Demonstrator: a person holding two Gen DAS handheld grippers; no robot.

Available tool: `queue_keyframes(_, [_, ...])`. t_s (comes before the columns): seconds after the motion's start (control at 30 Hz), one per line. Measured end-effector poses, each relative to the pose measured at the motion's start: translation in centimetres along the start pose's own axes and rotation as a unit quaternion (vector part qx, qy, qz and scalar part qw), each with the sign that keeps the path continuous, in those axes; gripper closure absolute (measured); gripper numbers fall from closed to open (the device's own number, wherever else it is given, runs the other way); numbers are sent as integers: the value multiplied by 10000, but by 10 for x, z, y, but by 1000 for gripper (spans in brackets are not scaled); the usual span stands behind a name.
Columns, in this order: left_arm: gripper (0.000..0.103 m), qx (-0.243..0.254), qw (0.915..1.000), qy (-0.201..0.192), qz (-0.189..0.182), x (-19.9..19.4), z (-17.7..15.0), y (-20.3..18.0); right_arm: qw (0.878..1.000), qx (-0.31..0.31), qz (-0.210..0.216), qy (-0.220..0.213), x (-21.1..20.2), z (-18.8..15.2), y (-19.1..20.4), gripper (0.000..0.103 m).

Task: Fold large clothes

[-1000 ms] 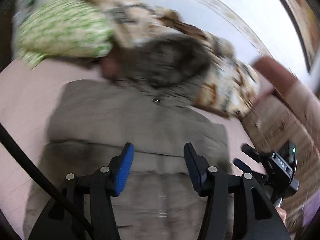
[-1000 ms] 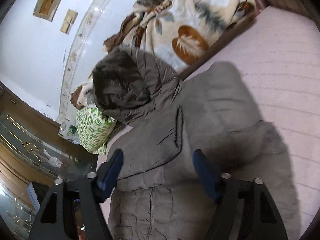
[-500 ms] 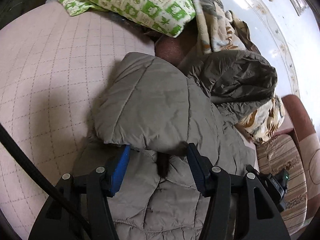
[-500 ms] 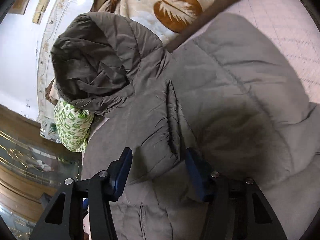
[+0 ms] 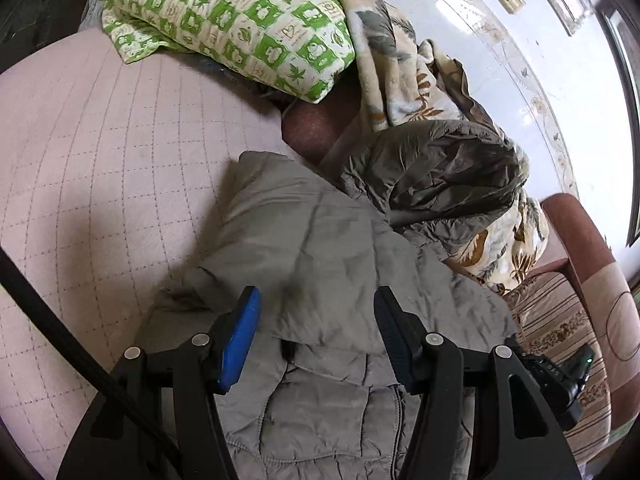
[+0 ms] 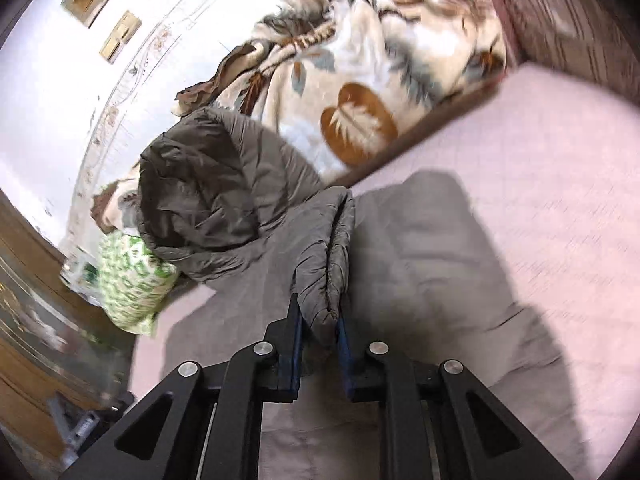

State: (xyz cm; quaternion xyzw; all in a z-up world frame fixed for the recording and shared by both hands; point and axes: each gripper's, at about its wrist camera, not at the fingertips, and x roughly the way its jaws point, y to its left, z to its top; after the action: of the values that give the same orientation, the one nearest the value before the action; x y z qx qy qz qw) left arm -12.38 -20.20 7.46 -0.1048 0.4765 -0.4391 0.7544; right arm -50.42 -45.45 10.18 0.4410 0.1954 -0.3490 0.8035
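Pinching a raised ridge of the jacket, the right gripper has just closed its jaws; left gripper hovers spread, so the fold can begin.

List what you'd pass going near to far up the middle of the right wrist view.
Right gripper pinching a jacket fold → hood → leaf-print blanket → white wall.
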Motion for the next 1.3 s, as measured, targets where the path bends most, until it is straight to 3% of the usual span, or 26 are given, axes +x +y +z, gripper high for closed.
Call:
queue_keyframes(0.1, [45, 74, 9998, 178, 97, 14, -5, 2, 9991, -99, -413, 30, 6, 0, -6, 87])
queue_keyframes(0.3, [45, 491, 9946, 520, 746, 41, -16, 3, 9934, -106, -1045, 452, 37, -11, -29, 86])
queue_keyframes(0.47, [44, 715, 9907, 623, 972, 49, -21, 1, 9875, -294, -1390, 688, 51, -17, -31, 84])
queue_keyframes(0.73, [43, 772, 9906, 472, 1026, 38, -18, -7, 9898, 33, -1200, 761, 34, -6, -29, 71])
queue_keyframes(0.93, [41, 1262, 9859, -107, 1095, 19, -18, -36, 9876, -519, -1481, 107, -3, 5, -5, 71])
queue_keyframes(1.03, [41, 1570, 9803, -168, 1184, 19, -22, -48, 9851, -908, -1453, -143, -8, 3, 10, 67])
queue_keyframes(1.17, [40, 1752, 9749, 27, 1374, 31, -27, -48, 9848, -1277, -1167, 170, 12, -7, 22, 66])
queue_keyframes(1.3, [37, 1775, 9702, 421, 1596, 49, -31, -40, 9773, -1484, -1367, 642, 41, -21, 19, 66])
